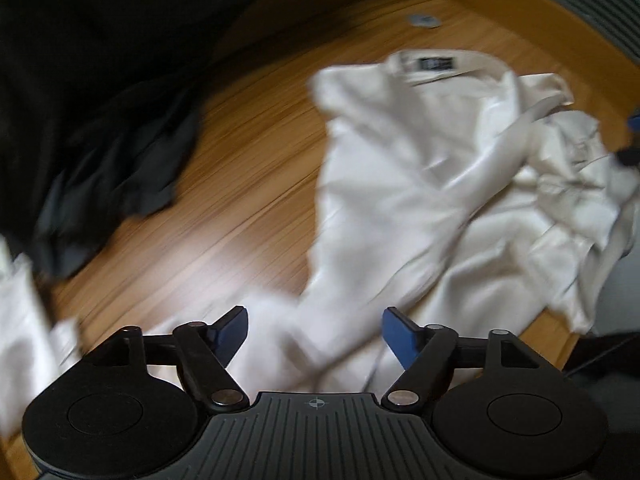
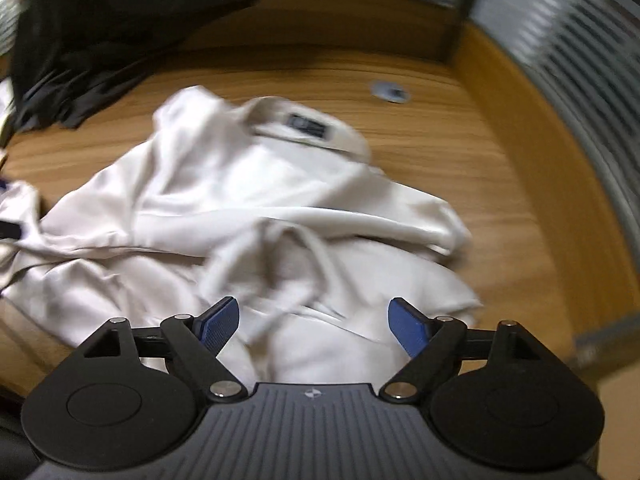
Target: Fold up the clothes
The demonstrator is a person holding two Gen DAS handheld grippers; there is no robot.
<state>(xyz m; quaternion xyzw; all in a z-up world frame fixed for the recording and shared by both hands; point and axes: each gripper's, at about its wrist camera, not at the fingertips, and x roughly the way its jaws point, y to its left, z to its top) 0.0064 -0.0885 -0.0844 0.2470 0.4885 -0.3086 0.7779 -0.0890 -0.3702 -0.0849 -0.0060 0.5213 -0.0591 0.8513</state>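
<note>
Left wrist: dark garment (image 1: 120,168) beside white shirt (image 1: 420,184)

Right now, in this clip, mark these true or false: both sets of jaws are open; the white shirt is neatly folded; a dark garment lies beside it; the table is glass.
1. Both left gripper and right gripper stand with jaws open, gripping nothing: true.
2. The white shirt is neatly folded: false, it lies crumpled.
3. A dark garment lies beside it: true.
4. The table is glass: false, it is wood-grained.
</note>
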